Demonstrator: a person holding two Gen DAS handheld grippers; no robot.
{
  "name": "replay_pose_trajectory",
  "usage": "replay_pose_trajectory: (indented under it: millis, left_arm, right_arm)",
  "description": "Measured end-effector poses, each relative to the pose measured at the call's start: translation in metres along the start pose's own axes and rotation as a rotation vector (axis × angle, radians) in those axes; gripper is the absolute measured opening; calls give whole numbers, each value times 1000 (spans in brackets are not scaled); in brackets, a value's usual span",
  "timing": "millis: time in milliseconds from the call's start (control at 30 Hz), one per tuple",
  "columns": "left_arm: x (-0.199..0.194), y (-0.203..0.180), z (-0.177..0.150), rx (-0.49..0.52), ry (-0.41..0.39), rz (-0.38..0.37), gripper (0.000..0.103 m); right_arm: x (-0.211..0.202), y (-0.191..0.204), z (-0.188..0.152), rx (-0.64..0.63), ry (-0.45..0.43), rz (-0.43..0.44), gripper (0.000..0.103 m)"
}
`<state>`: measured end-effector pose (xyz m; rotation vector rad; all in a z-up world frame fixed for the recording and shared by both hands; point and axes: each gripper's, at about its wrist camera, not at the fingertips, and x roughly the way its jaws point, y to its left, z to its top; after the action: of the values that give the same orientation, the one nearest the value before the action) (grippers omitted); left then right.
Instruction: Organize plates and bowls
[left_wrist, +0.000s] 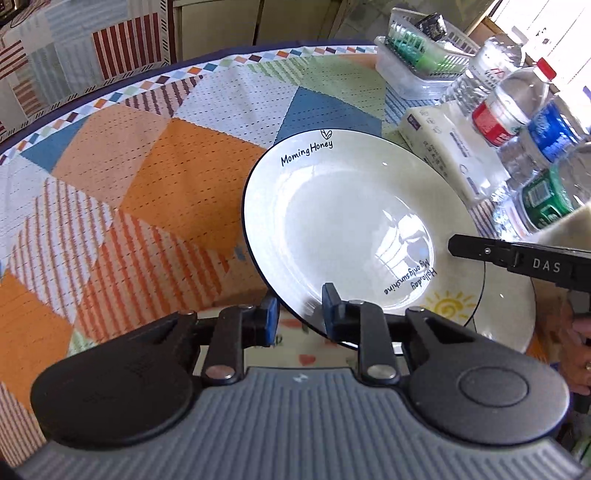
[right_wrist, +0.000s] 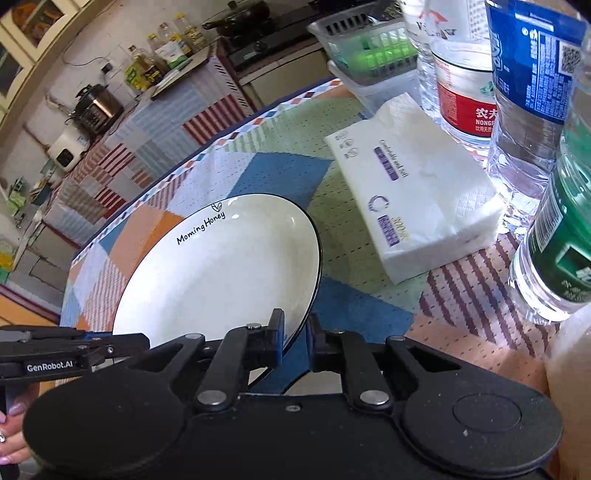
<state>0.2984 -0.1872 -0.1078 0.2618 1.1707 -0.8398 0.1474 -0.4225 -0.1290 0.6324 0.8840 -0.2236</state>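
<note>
A white plate with a dark rim and "Morning Honey" lettering (left_wrist: 343, 221) is held tilted above the patterned tablecloth (left_wrist: 147, 166). Both grippers stand at its rim. My left gripper (left_wrist: 301, 308) has its fingers either side of the near left rim. My right gripper (right_wrist: 295, 336) straddles the right rim of the same plate (right_wrist: 221, 273). Neither view shows if the pads press on the rim. A second white plate (left_wrist: 506, 317) lies flat on the table beneath it, at the right. The right gripper also shows in the left wrist view (left_wrist: 458, 245).
Several water bottles (left_wrist: 517, 107) stand at the right edge. A tissue pack (right_wrist: 417, 199) lies beside them. A plastic basket (left_wrist: 417, 55) sits at the back right. The round table's far edge curves along the back, with a covered counter behind it.
</note>
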Motion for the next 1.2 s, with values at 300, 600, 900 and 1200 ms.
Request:
replay_pose_trajectory:
  millis: [300,600,900,1200]
  left_arm:
    - [-77,10,-51,3,-98,11,23]
    - [-141,0,-84,55,-168,84,23]
    - [-162,-5,-118,97,-157,102,23]
    - [-145,12,-146,48,-103,101,23]
  right_arm:
    - [-49,47,-29,-99,-35,102,18]
    - [-88,77,-59,-143,-85,190,19]
    - [-101,90,-88,-167,-35,185,20]
    - [-89,92,-117,-166,5,194,21]
